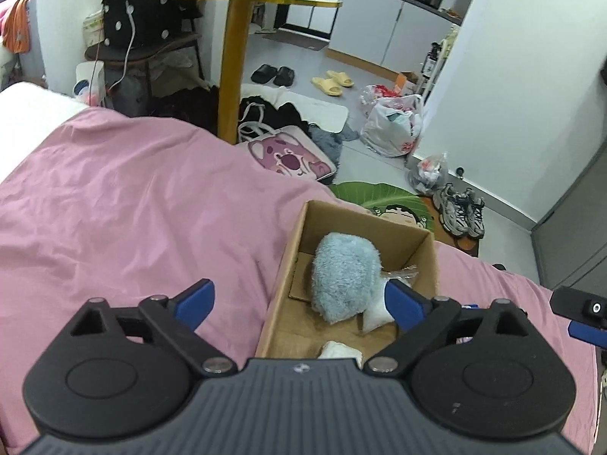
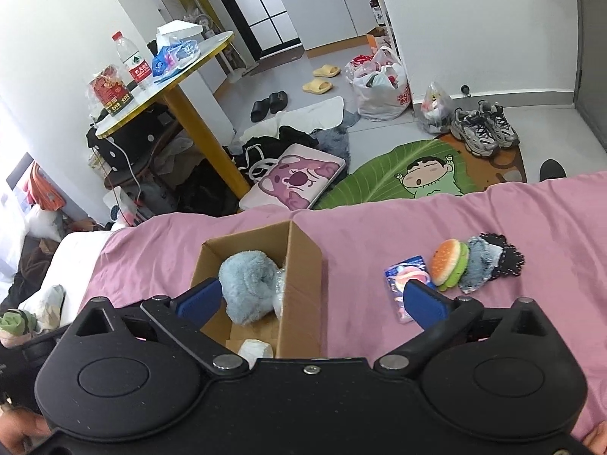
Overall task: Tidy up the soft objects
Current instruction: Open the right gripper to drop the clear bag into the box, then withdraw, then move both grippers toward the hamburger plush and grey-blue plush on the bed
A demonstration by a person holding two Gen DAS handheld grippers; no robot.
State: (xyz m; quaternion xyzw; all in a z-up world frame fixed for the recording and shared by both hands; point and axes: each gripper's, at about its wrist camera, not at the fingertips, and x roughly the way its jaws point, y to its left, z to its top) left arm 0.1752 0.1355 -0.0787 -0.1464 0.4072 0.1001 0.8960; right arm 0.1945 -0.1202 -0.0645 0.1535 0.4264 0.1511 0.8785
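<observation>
Three soft things already lie in the cardboard box (image 1: 425,254) in the left wrist view: a fluffy blue plush (image 1: 343,276), a white packet (image 1: 375,316) at its 4 o'clock and a white bundle (image 1: 339,350) at the near wall; the left gripper (image 1: 299,299) gapes wide and empty above them. From the right wrist view, the right gripper (image 2: 311,299) is equally wide and empty, and at its 2 o'clock a pink packet (image 2: 404,278), burger plush (image 2: 449,263), denim piece (image 2: 480,263) and black lace piece (image 2: 506,256) wait on the pink bed cover (image 2: 493,212), so roughly half remains.
</observation>
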